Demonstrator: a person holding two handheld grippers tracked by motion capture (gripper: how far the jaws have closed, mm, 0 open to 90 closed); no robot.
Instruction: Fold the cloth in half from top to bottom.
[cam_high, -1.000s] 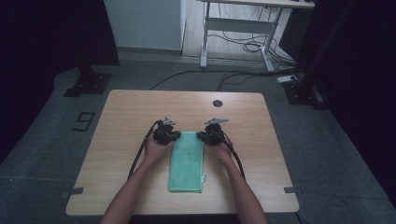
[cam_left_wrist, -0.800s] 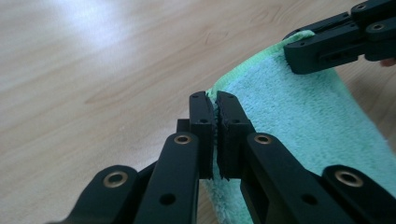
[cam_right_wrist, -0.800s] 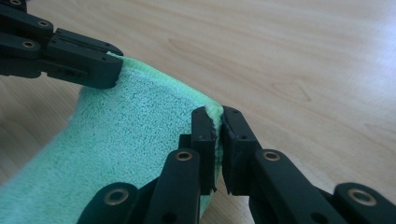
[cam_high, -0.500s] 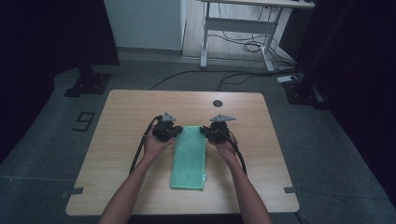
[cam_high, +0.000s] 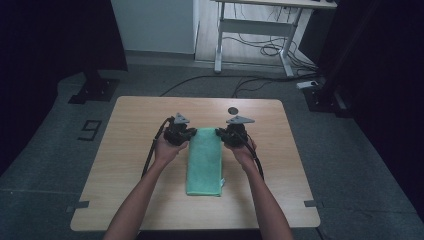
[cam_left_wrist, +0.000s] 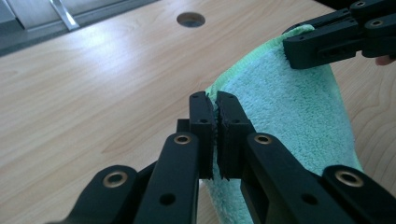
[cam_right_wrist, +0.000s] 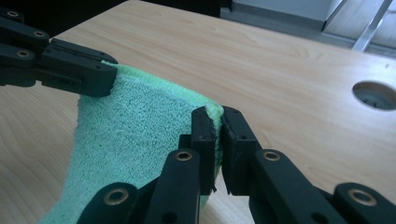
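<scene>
Both claws are clamped on the far end of the green towel (cam_high: 204, 160), one on each corner. In the high view the left claw (cam_high: 189, 133) has the far left corner and the right claw (cam_high: 219, 133) has the far right one, so the far edge is stretched between them.

The left gripper view makes it pretty obvious: the jaws are pressed together with a thin bit of towel (cam_left_wrist: 289, 107) edge squeezed in the middle, and the left claw (cam_left_wrist: 213, 133) sits right at the corner where the hem folds over. The other claw shows at the top right of that view, biting the opposite corner. Same deal in the right gripper view, where the right claw (cam_right_wrist: 217, 140) is pinching a little tuft of towel (cam_right_wrist: 135, 126) and the left one shows at the upper left, holding its end.

The held end is up off the tabletop (cam_high: 130, 150), with the terry cloth sloping down from the jaws. The rest of the towel lies flat, a long narrow strip running back toward the person between the two forearms, near end well short of the tabletop edge.

There's a round cable hole (cam_high: 233, 110) in the wood past the claws, well clear of the towel.
</scene>
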